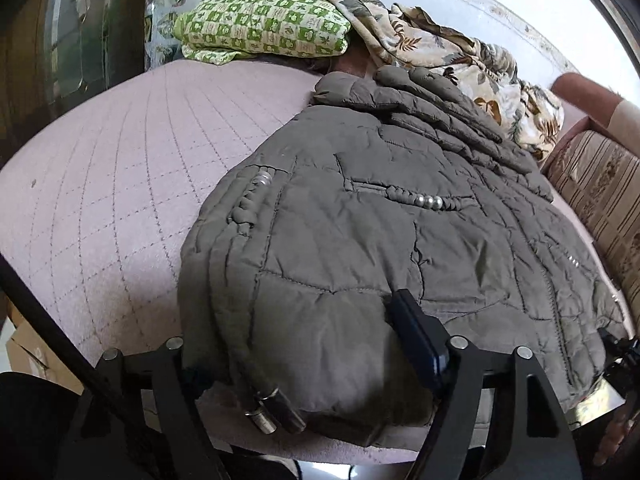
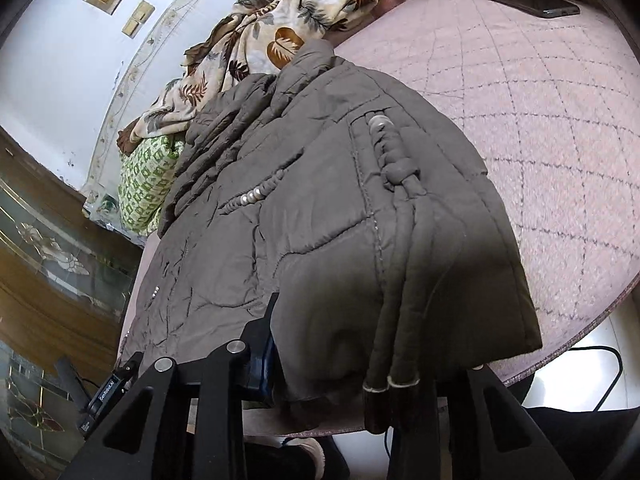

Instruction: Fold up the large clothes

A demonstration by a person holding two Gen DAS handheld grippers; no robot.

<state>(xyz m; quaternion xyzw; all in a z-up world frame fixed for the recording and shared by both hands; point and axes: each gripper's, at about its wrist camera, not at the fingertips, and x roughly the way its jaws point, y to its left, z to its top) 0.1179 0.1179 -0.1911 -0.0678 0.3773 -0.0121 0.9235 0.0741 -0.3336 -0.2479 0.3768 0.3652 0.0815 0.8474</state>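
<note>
A large grey-brown quilted jacket lies spread on a pink quilted bed; it also shows in the right wrist view. Its hem hangs at the near bed edge, with drawstrings and metal toggles dangling. My left gripper has its fingers wide apart around a bunched hem corner; only the right finger shows, the other is under cloth. My right gripper also straddles the hem, its left finger pressed to the fabric, the other hidden.
A green patterned pillow and a leaf-print blanket lie at the bed's far end. A striped cushion is at the right. A phone rests on the bed. A wooden glass-front cabinet stands beside the bed.
</note>
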